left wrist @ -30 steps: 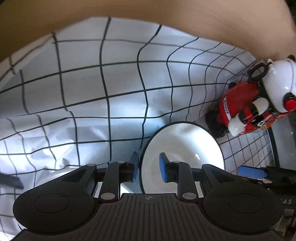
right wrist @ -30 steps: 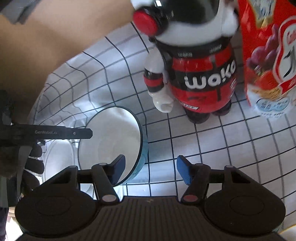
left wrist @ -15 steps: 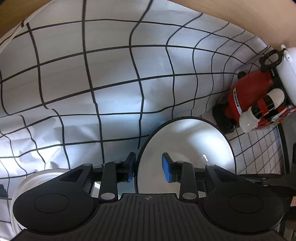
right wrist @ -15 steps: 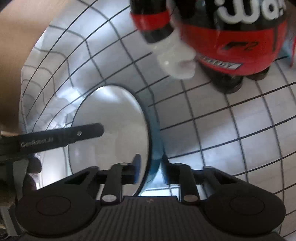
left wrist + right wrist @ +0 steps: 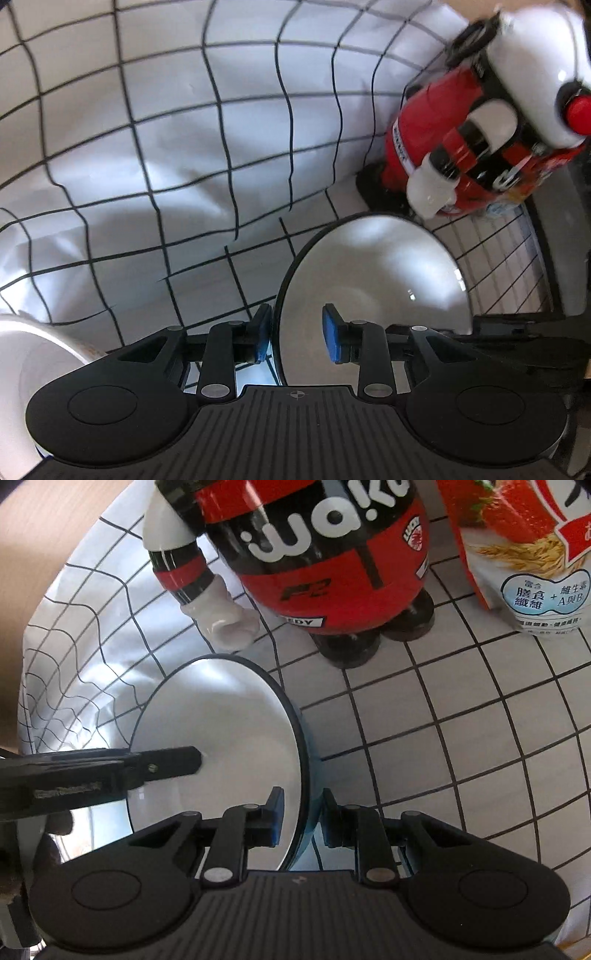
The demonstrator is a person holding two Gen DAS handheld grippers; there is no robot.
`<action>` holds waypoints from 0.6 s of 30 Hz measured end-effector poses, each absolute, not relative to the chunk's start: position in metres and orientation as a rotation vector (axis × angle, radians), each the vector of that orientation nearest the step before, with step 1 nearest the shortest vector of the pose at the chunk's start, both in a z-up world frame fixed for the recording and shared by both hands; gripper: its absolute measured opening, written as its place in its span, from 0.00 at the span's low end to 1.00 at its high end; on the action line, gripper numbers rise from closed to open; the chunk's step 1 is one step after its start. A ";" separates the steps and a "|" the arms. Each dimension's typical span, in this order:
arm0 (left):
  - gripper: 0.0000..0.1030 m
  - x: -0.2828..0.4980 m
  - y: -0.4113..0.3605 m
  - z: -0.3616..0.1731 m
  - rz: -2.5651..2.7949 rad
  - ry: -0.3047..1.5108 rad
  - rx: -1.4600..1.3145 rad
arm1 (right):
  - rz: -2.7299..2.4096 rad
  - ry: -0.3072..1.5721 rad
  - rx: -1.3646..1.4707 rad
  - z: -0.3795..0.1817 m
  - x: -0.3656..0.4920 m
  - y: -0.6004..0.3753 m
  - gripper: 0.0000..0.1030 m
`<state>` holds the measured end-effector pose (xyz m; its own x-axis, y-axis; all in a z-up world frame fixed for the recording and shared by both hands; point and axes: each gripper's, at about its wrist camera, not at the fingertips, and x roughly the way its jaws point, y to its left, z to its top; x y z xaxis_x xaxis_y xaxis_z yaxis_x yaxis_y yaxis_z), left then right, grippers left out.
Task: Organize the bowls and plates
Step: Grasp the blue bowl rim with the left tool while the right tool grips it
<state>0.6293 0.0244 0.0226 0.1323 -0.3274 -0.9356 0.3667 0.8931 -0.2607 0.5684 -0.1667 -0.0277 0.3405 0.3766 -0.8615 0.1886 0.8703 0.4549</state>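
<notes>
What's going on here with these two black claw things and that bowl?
A person is tidying dishes with a gripper in each hand. Both straddle the rim of one white bowl with a dark edge: the left gripper on one side, the right gripper on the opposite side. It sits on a checked cloth near a red toy figure. Another white dish waits beside it.

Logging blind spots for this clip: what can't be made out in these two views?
- Bowl underside and what it rests on: right wrist view, hidden by its own wall and the right gripper.
- Second white dish: left wrist view, cut off by the left edge and the gripper body.
- Toy figure: blurred in the left wrist view; head cropped in the right.
- Cereal box: cropped top and right.
</notes>
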 end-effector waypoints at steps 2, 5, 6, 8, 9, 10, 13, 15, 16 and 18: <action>0.28 0.629 0.020 0.016 -0.494 1.365 0.052 | 0.125 1.214 0.512 -0.026 0.568 -0.163 0.20; 0.28 0.629 0.019 0.011 -0.483 1.377 0.057 | 0.119 1.207 0.489 -0.023 0.568 -0.164 0.20; 0.28 0.629 0.018 0.009 -0.482 1.382 0.064 | 0.119 1.208 0.486 -0.025 0.570 -0.162 0.20; 0.31 0.628 0.014 0.003 -0.483 1.394 0.080 | 0.119 1.210 0.489 -0.026 0.571 -0.161 0.20; 0.32 0.628 0.013 0.003 -0.485 1.390 0.082 | 0.120 1.212 0.492 -0.028 0.573 -0.160 0.21; 0.32 0.628 0.012 0.003 -0.483 1.392 0.082 | 0.121 1.216 0.495 -0.029 0.573 -0.161 0.21; 0.32 0.629 0.007 0.000 -0.477 1.397 0.078 | 0.123 1.216 0.494 -0.030 0.574 -0.160 0.25; 0.32 0.628 0.006 0.001 -0.470 1.395 0.073 | 0.126 1.212 0.486 -0.030 0.575 -0.156 0.28; 0.32 0.628 0.007 0.000 -0.466 1.393 0.068 | 0.126 1.211 0.483 -0.030 0.574 -0.156 0.29; 0.33 0.627 0.008 0.000 -0.455 1.388 0.062 | 0.130 1.210 0.483 -0.030 0.574 -0.155 0.31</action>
